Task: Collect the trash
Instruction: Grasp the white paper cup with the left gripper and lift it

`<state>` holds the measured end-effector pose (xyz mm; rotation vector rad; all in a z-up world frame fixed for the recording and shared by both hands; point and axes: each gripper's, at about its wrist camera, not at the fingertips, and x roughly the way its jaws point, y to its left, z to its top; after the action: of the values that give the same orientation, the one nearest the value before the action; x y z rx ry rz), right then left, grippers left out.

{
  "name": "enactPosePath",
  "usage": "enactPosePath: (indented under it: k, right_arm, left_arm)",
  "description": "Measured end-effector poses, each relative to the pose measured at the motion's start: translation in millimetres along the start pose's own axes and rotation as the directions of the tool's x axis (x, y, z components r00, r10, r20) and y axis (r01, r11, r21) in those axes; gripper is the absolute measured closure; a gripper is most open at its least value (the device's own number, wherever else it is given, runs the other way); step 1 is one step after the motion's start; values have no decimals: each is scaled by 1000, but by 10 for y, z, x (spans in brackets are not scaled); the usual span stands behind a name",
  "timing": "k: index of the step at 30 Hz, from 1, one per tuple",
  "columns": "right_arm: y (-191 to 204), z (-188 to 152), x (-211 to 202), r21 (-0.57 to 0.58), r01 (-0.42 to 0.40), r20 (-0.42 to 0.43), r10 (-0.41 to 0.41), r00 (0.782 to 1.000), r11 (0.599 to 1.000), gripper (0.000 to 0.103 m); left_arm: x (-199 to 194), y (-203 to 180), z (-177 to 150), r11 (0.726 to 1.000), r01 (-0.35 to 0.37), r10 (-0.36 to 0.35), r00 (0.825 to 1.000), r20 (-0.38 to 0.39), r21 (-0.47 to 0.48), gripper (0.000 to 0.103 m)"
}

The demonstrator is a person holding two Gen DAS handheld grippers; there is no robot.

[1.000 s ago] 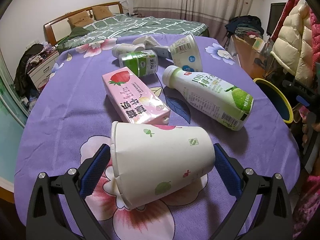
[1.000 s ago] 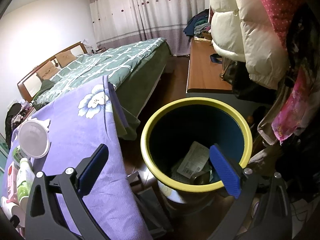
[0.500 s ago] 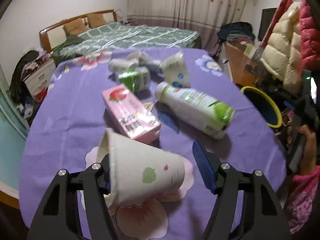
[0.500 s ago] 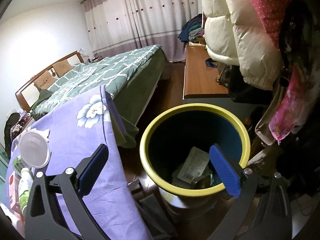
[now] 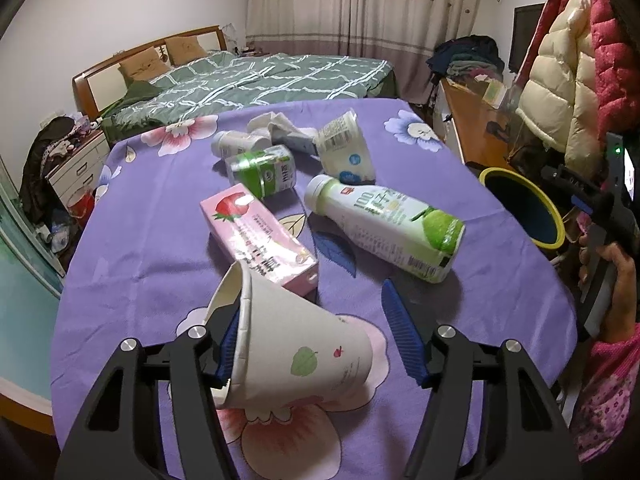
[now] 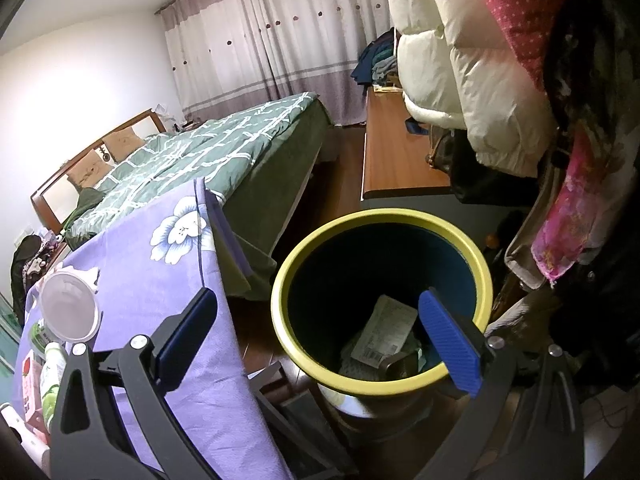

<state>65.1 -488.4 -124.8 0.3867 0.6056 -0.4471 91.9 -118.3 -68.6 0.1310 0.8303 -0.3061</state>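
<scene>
A white paper cup (image 5: 304, 352) with small fruit prints lies sideways between the fingers of my left gripper (image 5: 310, 312), whose jaws are closing. Its mouth is against the left pad (image 5: 228, 340), and a small gap shows between its base and the right pad (image 5: 400, 340). Beyond it on the purple cloth lie a pink strawberry carton (image 5: 260, 236) and a white-and-green bottle (image 5: 384, 228). My right gripper (image 6: 320, 300) stands open with nothing in it over the yellow-rimmed bin (image 6: 380, 214), which holds paper scraps.
Farther back on the flowered table (image 5: 140, 220) lie a green can (image 5: 260, 168), a yoghurt tub (image 5: 346, 148), a small white bottle (image 5: 228, 144) and crumpled tissue (image 5: 272, 124). The bin (image 5: 520, 208) stands off the table's right edge. A bed and a wooden desk lie behind.
The left jaws have drawn in from wide apart to close around the cup, which has turned so its mouth meets the left pad. The right gripper stays over the bin.
</scene>
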Motion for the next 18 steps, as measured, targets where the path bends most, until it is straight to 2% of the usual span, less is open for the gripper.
enactPosePath:
  k: [3, 4, 5, 6, 9, 15, 18]
  right_arm:
    - [35, -17, 20, -8, -3, -6, 3, 1000, 1000, 7]
    - [46, -20, 22, -10, -4, -7, 4, 1000, 1000, 7]
    - [57, -24, 22, -13, -5, -8, 5, 1000, 1000, 7]
    - [69, -25, 20, -15, -7, -8, 7, 1000, 1000, 7]
    - [88, -25, 17, -17, -10, -7, 10, 1000, 1000, 7]
    - [129, -36, 12, -26, -15, -9, 14, 1000, 1000, 7]
    - [139, -39, 14, -25, -16, -9, 16, 1000, 1000, 7]
  left_arm:
    - [61, 20, -56, 1000, 2, -1, 999, -35, 11, 39]
    - [85, 17, -87, 1000, -13, 14, 999, -48, 22, 31]
    - [100, 9, -121, 999, -33, 35, 998, -56, 36, 14]
    - [114, 9, -149, 998, -47, 50, 997, -56, 47, 8]
    - [154, 18, -233, 994, -85, 90, 994, -66, 75, 7]
    - [288, 187, -260, 994, -105, 105, 990, -97, 10, 7]
    - [377, 243, -263, 990, -143, 141, 982, -124, -9, 7]
